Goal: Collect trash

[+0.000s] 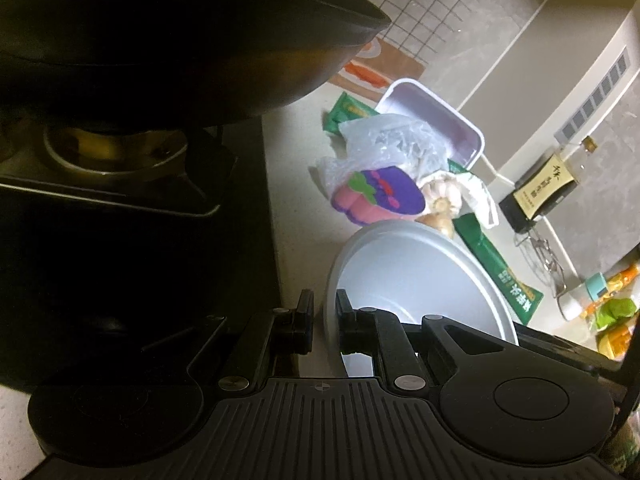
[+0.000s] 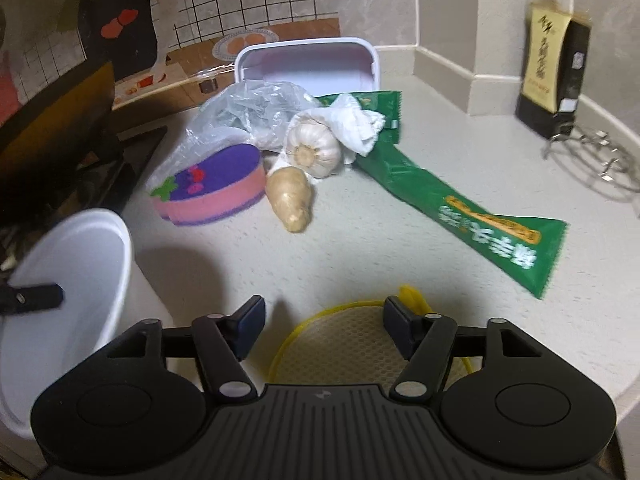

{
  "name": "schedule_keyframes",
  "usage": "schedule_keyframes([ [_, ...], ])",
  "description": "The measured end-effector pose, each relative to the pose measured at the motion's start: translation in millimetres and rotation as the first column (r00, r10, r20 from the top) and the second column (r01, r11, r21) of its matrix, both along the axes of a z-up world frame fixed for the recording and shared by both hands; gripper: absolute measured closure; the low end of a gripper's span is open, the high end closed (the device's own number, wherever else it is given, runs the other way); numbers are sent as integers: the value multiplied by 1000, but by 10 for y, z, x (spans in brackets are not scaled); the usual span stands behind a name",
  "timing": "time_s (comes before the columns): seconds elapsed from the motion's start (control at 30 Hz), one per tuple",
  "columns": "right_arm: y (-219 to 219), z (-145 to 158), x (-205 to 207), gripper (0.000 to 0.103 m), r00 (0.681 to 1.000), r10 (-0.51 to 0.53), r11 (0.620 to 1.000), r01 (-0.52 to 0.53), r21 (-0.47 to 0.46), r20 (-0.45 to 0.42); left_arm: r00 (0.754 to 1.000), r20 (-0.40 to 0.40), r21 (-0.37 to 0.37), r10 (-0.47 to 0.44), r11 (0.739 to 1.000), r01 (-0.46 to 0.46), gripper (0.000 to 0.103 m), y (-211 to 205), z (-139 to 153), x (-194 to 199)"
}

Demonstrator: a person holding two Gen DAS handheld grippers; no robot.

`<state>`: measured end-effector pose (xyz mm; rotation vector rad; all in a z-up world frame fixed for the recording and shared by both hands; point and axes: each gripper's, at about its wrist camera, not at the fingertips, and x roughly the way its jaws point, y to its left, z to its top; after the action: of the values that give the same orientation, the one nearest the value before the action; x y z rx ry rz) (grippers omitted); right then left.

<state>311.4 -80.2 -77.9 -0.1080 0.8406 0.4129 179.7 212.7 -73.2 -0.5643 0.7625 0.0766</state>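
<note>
At the bottom of the left wrist view, the left hand-held gripper [image 1: 324, 320] is pinched on the rim of a white bin [image 1: 420, 276], its jaws narrowed to the thin wall between them. This is probably to hold the bin steady and tilted open toward the clutter so trash can be dropped in.

In the right wrist view, the right hand-held gripper [image 2: 324, 328] stands wide with nothing between its pads, poised over a yellow mesh piece [image 2: 340, 352] at the bottom centre, apparently ready for a pick.

Further up the tabletop [image 2: 360, 240], a green wrapper [image 2: 460, 208] lies flat toward the right, well apart from the bin at lower left. Beyond it, at mid-frame, a ginger root [image 2: 290, 200], a garlic bulb [image 2: 314, 146] and a purple-and-pink sponge [image 2: 216, 188] sit close together, with a crumpled tissue [image 2: 360, 128] and a clear plastic bag [image 2: 248, 108] heaped behind. A white tray [image 2: 308, 64] leans by the wall at upper centre, and a dark bottle [image 2: 554, 76] stands at upper right.
</note>
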Motion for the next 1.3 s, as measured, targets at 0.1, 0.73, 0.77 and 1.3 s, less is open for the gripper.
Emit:
schedule_keyframes([
  [0.1,-93,5,-70,22,1000,-22,1000,22,7,18,1000,-18,-48,7,999,-8,90,31,-6,-1],
  [0.73,-210,153,-290,6,995,-16,995,26,-94,97,999,7,-27,-35,999,35,90,-138,-9,-15],
  [0.77,-226,150,-294,6,996,-13,994,22,-103,90,999,9,-35,-33,999,33,90,-126,-16,-20],
  [1.3,-268,-138,-244,0,994,-106,993,105,-47,-39,1000,8,-57,-16,998,16,90,-60,-32,-76],
])
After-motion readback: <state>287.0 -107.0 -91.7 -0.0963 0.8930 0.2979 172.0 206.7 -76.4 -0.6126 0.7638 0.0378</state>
